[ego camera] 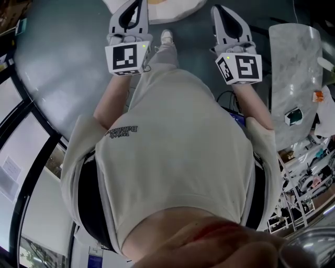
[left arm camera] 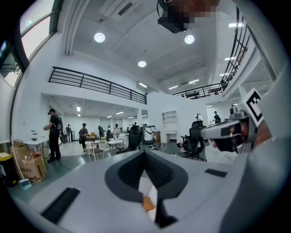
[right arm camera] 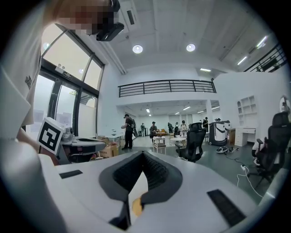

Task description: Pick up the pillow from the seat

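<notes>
Shirt (ego camera: 178, 157) fills the foreground. Beyond it, the left gripper (ego camera: 137, 6) and right gripper (ego camera: 220, 11) point forward, jaws together and empty. Between their tips lies a pale shape, perhaps the pillow (ego camera: 175, 8).

No legible text. Dark print on shirt (ego camera: 121, 132) chest: upside down, too blurred to read. Left marker cube (ego camera: 127, 57), right marker cube (ego camera: 241, 68): square coded patterns, no letters.

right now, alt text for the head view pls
Looking steeply down a person's pale t-shirt, both arms reach forward holding the left tongs and right tongs, both shut and empty, over a dark grey floor. A marbled tabletop lies at right.
</notes>
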`<action>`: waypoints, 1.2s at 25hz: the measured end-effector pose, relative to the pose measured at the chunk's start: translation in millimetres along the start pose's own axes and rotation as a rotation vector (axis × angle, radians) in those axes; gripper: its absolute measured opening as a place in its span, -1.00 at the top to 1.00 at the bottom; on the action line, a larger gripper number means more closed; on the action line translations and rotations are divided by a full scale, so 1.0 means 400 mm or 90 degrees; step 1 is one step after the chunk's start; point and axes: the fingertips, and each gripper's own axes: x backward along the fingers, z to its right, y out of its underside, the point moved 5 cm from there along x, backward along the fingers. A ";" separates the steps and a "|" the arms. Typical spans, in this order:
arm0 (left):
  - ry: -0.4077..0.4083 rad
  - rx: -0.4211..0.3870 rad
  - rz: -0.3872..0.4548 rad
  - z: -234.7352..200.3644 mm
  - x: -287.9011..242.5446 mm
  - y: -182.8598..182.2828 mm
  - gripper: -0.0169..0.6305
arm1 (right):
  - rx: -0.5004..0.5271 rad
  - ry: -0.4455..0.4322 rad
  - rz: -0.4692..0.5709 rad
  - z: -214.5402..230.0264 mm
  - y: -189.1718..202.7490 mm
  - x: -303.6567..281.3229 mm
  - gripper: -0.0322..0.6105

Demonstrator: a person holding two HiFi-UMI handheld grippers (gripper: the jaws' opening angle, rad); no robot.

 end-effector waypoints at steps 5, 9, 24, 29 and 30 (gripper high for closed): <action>0.011 -0.005 -0.001 -0.088 -0.117 -0.007 0.92 | -0.001 0.006 -0.006 0.045 -0.021 -0.145 0.87; 0.013 -0.006 -0.001 -0.154 -0.178 -0.012 0.92 | 0.006 0.010 -0.007 0.060 -0.043 -0.230 0.88; 0.015 -0.001 0.008 -0.217 -0.270 -0.049 0.92 | 0.020 0.015 -0.002 0.107 -0.096 -0.327 0.87; -0.006 0.001 0.003 -0.198 -0.291 -0.050 0.92 | 0.026 0.001 0.008 0.143 -0.096 -0.333 0.87; -0.011 0.002 0.001 -0.194 -0.295 -0.052 0.92 | 0.023 -0.006 0.007 0.150 -0.094 -0.336 0.87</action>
